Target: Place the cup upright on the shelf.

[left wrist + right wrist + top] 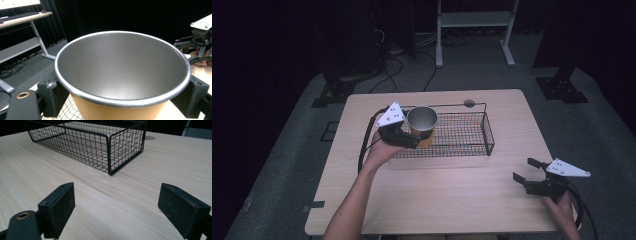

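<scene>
An empty cup [422,120] with a metal inside and an orange outside stands upright over the left end of a black wire basket [488,136]. My left gripper [424,132] is shut on the cup. In the left gripper view its pads [52,98] press the cup [122,70] from both sides just under the rim. I cannot tell whether the cup touches the basket floor. My right gripper [524,169] is open at the table's front right, a little above the wood. In the right gripper view its fingers [60,203] stand wide apart with nothing between them, and the basket [110,150] lies ahead.
The light wooden table [447,200] has bare wood in front of the basket. A round hole [469,103] sits near its far edge. The right gripper [197,46] shows far off in the left gripper view. Stands, cables and a white frame surround the table.
</scene>
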Demonstrator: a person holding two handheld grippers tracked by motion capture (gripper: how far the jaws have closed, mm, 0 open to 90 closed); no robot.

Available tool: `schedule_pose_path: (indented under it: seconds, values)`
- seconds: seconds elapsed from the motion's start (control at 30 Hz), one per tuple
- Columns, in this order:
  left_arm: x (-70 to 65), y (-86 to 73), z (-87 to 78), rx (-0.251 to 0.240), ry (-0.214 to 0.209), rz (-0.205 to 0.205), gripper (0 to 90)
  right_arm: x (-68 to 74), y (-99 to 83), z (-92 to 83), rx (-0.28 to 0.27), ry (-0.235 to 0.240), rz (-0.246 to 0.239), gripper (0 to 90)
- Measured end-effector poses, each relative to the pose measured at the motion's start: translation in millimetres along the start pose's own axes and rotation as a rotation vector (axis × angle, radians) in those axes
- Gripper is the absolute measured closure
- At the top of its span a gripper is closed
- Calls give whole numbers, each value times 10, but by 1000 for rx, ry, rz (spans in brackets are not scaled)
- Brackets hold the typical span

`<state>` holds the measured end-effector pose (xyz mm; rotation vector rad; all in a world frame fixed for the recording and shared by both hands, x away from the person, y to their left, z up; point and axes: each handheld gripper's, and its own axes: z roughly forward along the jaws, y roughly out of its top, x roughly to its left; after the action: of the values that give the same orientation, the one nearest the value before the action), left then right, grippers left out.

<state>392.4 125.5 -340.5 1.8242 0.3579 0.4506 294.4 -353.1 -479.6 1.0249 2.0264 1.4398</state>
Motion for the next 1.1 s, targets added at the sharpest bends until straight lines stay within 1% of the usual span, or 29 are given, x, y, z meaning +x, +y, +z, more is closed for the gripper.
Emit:
schedule_pose_path:
  seconds: [0.4,0.63,0.77,0.8,0.83,0.87,0.97,1.0,1.1]
  values:
    - [133,60,126,10,-11,-9,137,-2,0,-1,-2,3,-2,132]
    - [227,58,204,-8,-21,-25,136,-5,-1,-4,-2,0,-2,132]
    - [279,67,256,-2,-27,-25,136,-3,-1,-3,-2,1,-2,132]
    - [303,72,284,2,-26,-16,136,-5,-1,-3,-2,2,-2,132]
    - [303,72,284,2,-26,-16,136,-5,-1,-3,-2,2,-2,132]
    - [337,75,315,6,-34,-22,136,-3,-1,-3,-2,2,-2,132]
    - [369,69,345,4,-33,-25,136,-2,-1,-3,-1,3,-2,132]
    - [405,57,380,5,-39,-32,136,-2,-1,-3,-1,3,-3,132]
    - [434,44,417,8,-49,-37,136,-2,-1,-3,-2,3,-2,132]
